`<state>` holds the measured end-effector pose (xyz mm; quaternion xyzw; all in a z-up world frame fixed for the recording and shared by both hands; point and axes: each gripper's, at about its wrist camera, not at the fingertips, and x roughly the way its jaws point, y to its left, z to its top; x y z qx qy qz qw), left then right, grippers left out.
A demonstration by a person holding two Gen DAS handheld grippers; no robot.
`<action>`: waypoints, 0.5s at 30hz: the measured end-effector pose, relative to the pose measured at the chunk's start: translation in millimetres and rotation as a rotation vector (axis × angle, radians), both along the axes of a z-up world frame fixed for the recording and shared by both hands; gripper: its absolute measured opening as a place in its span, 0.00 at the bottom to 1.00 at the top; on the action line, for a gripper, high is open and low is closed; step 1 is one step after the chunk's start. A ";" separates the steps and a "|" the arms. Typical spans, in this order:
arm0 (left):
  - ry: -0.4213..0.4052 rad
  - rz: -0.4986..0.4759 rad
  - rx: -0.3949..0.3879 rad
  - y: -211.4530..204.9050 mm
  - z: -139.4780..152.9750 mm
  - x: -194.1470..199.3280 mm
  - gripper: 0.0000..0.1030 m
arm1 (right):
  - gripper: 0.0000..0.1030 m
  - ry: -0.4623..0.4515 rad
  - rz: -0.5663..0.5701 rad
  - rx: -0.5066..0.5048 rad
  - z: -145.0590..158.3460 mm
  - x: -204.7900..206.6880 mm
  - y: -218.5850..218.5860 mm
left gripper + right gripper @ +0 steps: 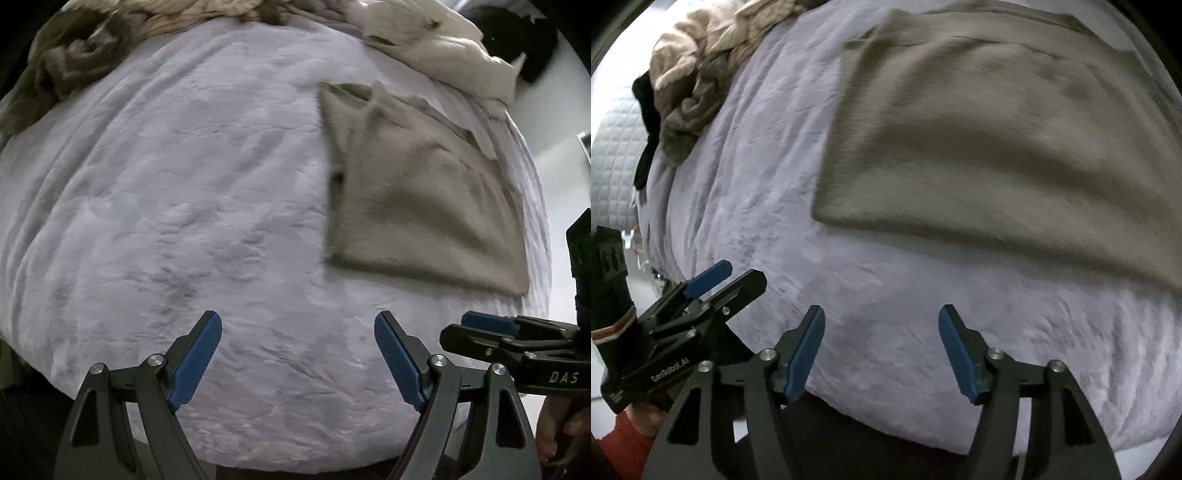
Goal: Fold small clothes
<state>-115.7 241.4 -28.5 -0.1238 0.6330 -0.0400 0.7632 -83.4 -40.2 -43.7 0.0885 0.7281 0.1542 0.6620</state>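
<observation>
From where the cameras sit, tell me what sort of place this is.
Most likely a bedroom. The work surface is a bed with a soft lilac blanket, a folded beige garment lies on it, and a heap of unfolded clothes waits at the far edge. A quilted white cover shows beside it.

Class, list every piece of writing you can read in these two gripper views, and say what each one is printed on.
"DAS": white letters on the black body of the right tongs, seen in the left wrist view.
"GenRobot.AI": white letters on the black body of the left tongs, seen in the right wrist view.
A small white mark near that body's rear corner is too blurred to read.
The folded beige garment and lavender bedspread carry no writing.
</observation>
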 end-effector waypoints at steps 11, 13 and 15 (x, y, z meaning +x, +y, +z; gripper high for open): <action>0.034 -0.081 0.020 -34.3 6.0 3.3 1.00 | 0.85 -0.019 -0.105 -0.019 7.6 -16.5 -43.1; 0.046 -0.086 0.042 -37.0 3.9 3.8 1.00 | 0.85 -0.021 -0.112 -0.020 7.5 -18.8 -46.4; 0.069 -0.095 0.031 -38.5 0.4 5.4 1.00 | 0.85 -0.016 -0.122 -0.011 5.7 -20.1 -49.5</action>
